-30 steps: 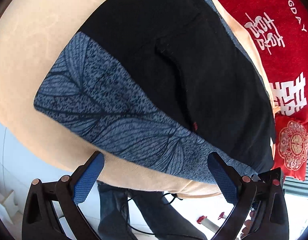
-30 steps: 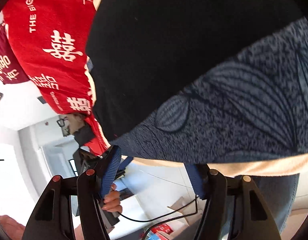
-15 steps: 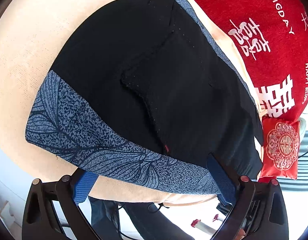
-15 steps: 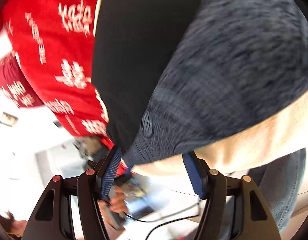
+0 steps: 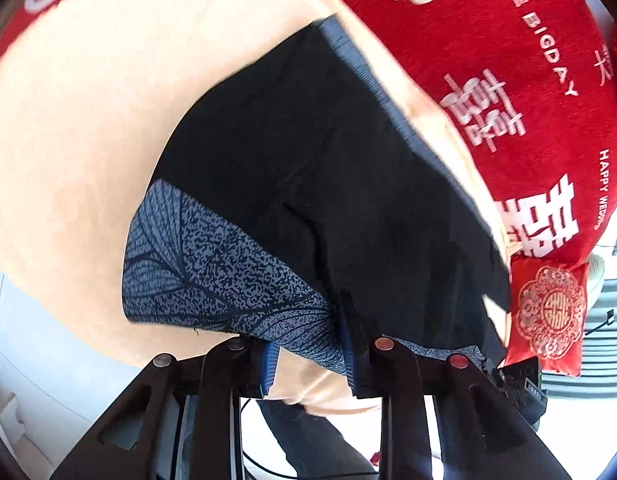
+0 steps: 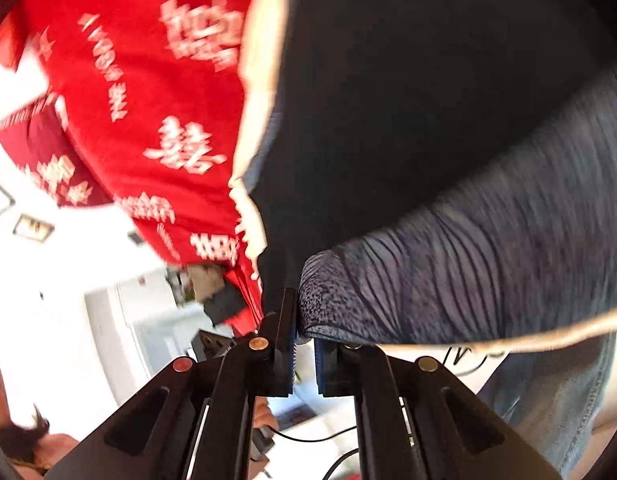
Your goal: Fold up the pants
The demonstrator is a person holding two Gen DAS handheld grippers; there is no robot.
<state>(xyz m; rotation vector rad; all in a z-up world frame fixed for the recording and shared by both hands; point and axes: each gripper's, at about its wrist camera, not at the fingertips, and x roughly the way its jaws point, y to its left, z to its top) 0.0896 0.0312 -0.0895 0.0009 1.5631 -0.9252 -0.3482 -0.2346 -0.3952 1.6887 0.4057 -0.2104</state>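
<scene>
The pants (image 5: pixel 332 184) lie spread on a beige-covered surface (image 5: pixel 108 128) that fills the upper left of the left wrist view; whether it is a bed or a cushion I cannot tell. They are black, with a blue-grey leaf-print band (image 5: pixel 212 268) along the edge nearest the camera, running from the middle left of the frame down to the bottom centre.

The left tongs (image 5: pixel 310 356) sit at the bottom centre of that view, narrowed onto the hem of the printed band — the fabric runs between the two blue-padded fingers (image 5: pixel 269 364), gathered into fine pleats where they pinch it.

In the right wrist view, which is blurred, the right tongs (image 6: pixel 304 340) appear at the bottom centre, drawn nearly together with only a slim gap between the pads. A corner of the printed band bulges just above the fingertips and seems caught between them (the blur keeps the contact itself from being plain). The pants take up the upper right of this frame.

A red cloth with white lettering (image 5: pixel 508 80) lies beyond the pants in the upper right of the left view, and in the upper left of the right view. A small red embroidered pouch (image 5: pixel 548 312) rests at the right edge of the left view, just below the cloth.
</scene>
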